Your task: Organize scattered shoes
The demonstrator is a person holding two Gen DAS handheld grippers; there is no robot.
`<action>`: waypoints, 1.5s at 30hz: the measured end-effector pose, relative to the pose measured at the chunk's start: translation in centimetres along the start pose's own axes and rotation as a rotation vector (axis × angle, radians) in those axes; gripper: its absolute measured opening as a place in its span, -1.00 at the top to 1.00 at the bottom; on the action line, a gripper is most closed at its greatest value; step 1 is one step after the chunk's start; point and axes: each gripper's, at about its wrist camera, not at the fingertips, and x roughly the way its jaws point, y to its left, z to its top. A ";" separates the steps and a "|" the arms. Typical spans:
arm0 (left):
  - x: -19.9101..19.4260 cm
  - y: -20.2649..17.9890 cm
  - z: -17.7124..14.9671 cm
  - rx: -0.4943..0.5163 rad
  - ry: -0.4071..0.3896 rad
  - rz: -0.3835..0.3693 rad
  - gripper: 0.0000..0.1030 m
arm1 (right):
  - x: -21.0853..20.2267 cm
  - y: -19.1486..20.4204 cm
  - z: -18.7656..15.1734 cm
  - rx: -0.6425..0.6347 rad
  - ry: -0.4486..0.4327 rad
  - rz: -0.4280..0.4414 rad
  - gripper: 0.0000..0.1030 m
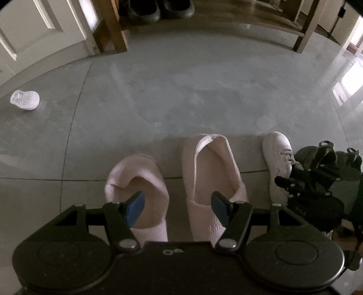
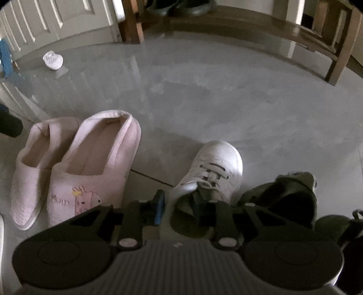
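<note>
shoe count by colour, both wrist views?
Pink fabric slippers: 2
White lace-up sneaker: 1
Dark olive shoes beside the sneaker: 2
Dark shoes on the wooden rack's shelf: 2
Total: 7

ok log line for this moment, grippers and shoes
left gripper: open, above pink slippers | right gripper: open, straddling white sneaker collar | floor: dark shoes beside sneaker
</note>
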 end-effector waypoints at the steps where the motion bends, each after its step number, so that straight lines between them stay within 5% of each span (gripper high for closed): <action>1: 0.0 -0.1 0.1 0.008 -0.001 0.002 -0.26 | -0.3 -0.2 0.0 -0.002 -0.010 0.010 0.52; 12: 0.9 -0.5 1.0 0.027 -0.015 0.000 -0.26 | -3.5 0.6 1.2 -0.248 -0.087 0.048 0.75; 17: 1.1 0.0 0.9 0.035 -0.021 0.009 -0.26 | -6.1 0.2 2.6 -0.593 -0.077 0.121 0.75; 22: 2.0 0.3 0.8 0.023 0.002 0.018 -0.26 | -9.0 0.1 3.4 -0.768 -0.072 0.254 0.75; 26: 2.6 0.9 0.2 0.007 0.026 0.028 -0.26 | -10.8 2.4 1.5 -1.122 0.001 0.385 0.75; 30: 3.0 1.5 -0.2 -0.015 0.047 0.029 -0.26 | -9.3 3.8 -1.0 -1.349 0.119 0.431 0.73; 33: 2.7 1.9 -0.5 -0.023 0.039 0.031 -0.26 | -8.4 4.6 -2.5 -1.507 0.123 0.465 0.70; 38: 2.9 2.6 -1.2 -0.047 0.051 0.037 -0.26 | -7.2 4.8 -1.4 -1.692 0.125 0.382 0.62; 43: 2.7 2.8 -1.2 -0.052 0.051 0.034 -0.26 | -3.2 3.9 -1.1 -1.981 0.120 0.156 0.64; 45: 2.6 3.0 -1.1 -0.055 0.044 0.032 -0.26 | -2.4 3.8 -0.1 -1.960 0.122 0.091 0.60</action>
